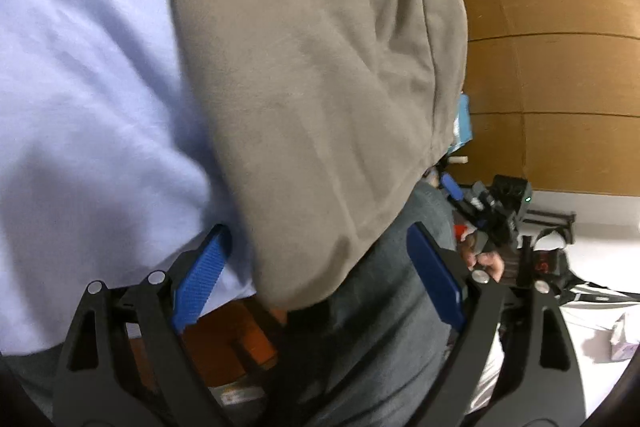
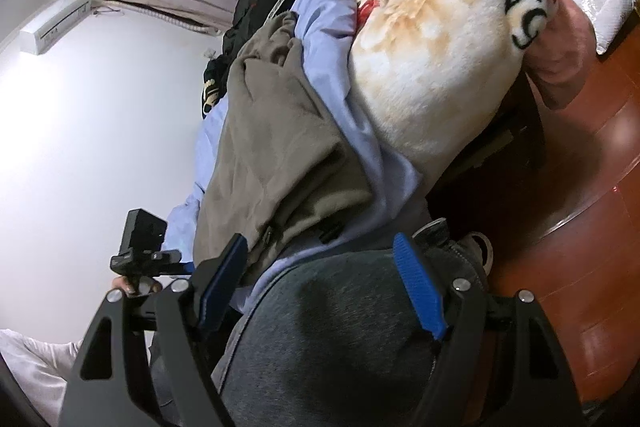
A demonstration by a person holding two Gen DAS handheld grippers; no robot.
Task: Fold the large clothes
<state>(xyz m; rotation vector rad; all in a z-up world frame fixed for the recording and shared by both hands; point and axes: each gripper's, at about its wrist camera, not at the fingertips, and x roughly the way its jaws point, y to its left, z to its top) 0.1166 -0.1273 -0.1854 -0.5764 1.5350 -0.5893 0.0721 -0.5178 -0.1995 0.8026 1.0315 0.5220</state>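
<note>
Taupe garment point(image 1: 312, 99) on blue sheet point(image 1: 88, 99)

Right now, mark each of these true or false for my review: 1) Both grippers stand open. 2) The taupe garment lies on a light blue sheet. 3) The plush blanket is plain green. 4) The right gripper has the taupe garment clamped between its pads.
1) True: the left gripper and the right gripper both have their jaws wide apart.
2) True: the taupe garment lies over the light blue sheet.
3) False: the plush blanket is cream with red patches and black lettering.
4) False: its pads press on nothing; the garment lies beyond them.
</note>
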